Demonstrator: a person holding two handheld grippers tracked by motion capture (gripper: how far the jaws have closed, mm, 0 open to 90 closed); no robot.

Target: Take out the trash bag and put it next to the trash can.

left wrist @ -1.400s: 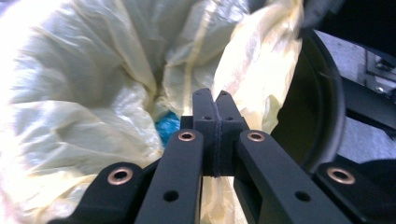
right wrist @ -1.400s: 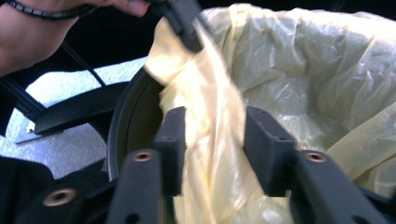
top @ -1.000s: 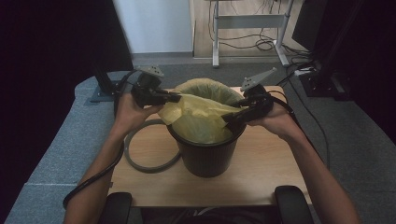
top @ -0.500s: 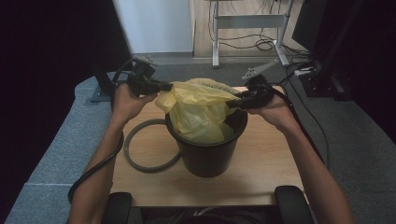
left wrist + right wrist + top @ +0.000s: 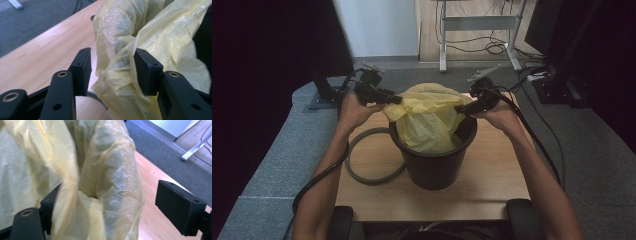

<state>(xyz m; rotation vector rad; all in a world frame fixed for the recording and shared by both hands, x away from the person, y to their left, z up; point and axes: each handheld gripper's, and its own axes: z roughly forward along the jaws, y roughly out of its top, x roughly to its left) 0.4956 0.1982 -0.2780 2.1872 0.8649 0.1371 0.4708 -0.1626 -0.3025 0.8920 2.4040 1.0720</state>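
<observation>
Seen from above, a person's two forearms reach forward over a light wooden table (image 5: pixel 492 195) toward a black bucket (image 5: pixel 432 167) that stands near the table's middle. A grey cable loop (image 5: pixel 362 170) lies on the wood just left of the bucket. A yellow plastic bag (image 5: pixel 427 120) sits in the bucket, its crumpled top rising above the rim and draped over the bucket's far edge. The left gripper (image 5: pixel 396 100) is at the bag's upper left edge, above the bucket's left rim. Its jaws have just been opening and now stand apart, with a bunched fold of the bag (image 5: pixel 120 72) between them: it touches the right pad, with a clear gap to the left pad. The right gripper (image 5: pixel 458 108) is at the bag's upper right edge, above the bucket's right rim. Its jaws have also just been opening and stand wide apart; a thick roll of the bag (image 5: pixel 112 187) lies between them, against the left pad and well clear of the right pad. Beyond the bucket and table lie grey carpet (image 5: pixel 597 150) and a metal desk frame (image 5: pixel 477 25).
</observation>
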